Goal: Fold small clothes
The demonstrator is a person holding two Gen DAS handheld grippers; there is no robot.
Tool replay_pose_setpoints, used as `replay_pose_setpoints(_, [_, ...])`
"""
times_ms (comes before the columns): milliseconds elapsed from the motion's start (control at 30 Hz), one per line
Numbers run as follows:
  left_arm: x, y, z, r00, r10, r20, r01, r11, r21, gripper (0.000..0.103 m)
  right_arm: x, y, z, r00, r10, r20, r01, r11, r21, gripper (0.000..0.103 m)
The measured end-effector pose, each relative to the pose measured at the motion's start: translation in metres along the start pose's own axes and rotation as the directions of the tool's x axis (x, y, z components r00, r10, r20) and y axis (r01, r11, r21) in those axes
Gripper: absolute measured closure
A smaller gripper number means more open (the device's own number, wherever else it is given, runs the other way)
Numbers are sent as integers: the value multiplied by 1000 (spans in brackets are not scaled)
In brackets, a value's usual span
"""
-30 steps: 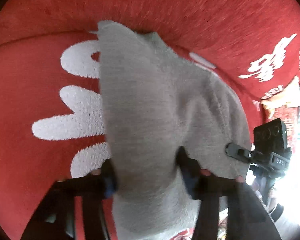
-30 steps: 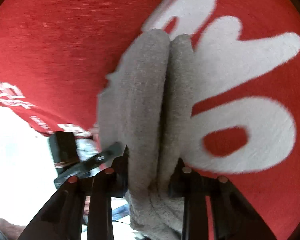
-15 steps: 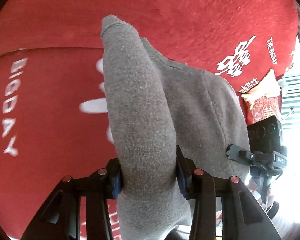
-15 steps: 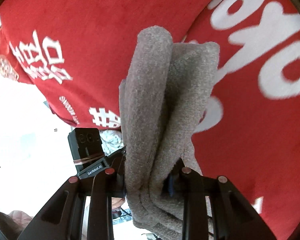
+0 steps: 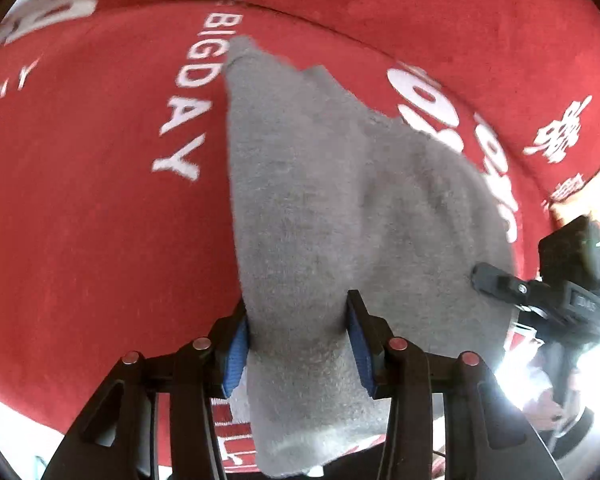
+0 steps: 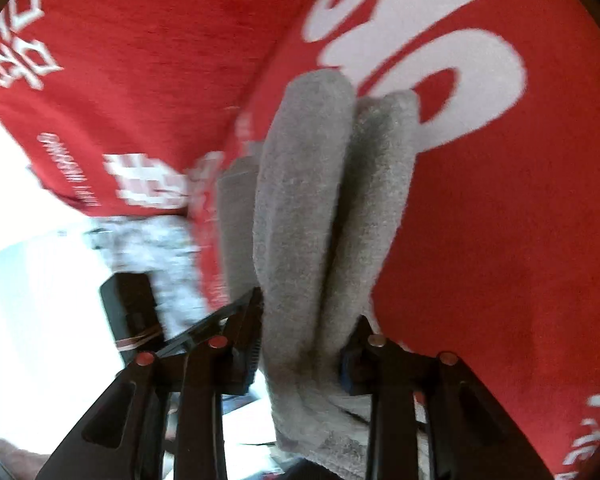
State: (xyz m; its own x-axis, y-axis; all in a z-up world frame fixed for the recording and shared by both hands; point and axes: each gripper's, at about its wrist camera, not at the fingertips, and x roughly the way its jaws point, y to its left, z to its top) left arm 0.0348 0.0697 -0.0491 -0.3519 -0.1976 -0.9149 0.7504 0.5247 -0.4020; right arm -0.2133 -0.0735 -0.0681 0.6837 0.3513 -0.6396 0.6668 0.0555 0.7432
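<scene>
The grey garment [image 5: 320, 200] hangs lengthwise ahead of both grippers, left fingers [image 5: 236, 344] clamped on it, right fingers [image 6: 248, 348] just loosening, seemingly still pinching its bunched folds.

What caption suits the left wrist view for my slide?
Left hand-held gripper clamps a bunched grey knit garment above a red printed cover.

Both wrist views look steeply down, close over red cloth [image 5: 80, 220]; share grey garment [image 5: 300, 220].
</scene>
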Motion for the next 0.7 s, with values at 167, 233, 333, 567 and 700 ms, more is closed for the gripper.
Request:
replay_pose_setpoints(167, [-37,12,-5,991,66,118,-68,998,10,58,-19,24,-3,978,-196,72,204,972,-121,79])
replay_pose_setpoints(233, [-44,15,-5,986,82,143,-85,996,17,58,-20,41,-7,951,-290,105,306,930,-205,79])
replay_pose_setpoints(333, [-32,14,-2,983,130,129,-135,990,34,58,-12,42,-3,894,-423,148,448,858,-252,79])
replay_pose_setpoints(567, [-7,-9,-7,952,262,160,-278,957,87,55,-22,6,-4,855,-489,172,512,847,-140,70])
replay_pose_setpoints(700, [-16,-10,-9,940,305,155,-322,941,103,55,-40,12,-14,816,-543,199,570,813,-118,72])
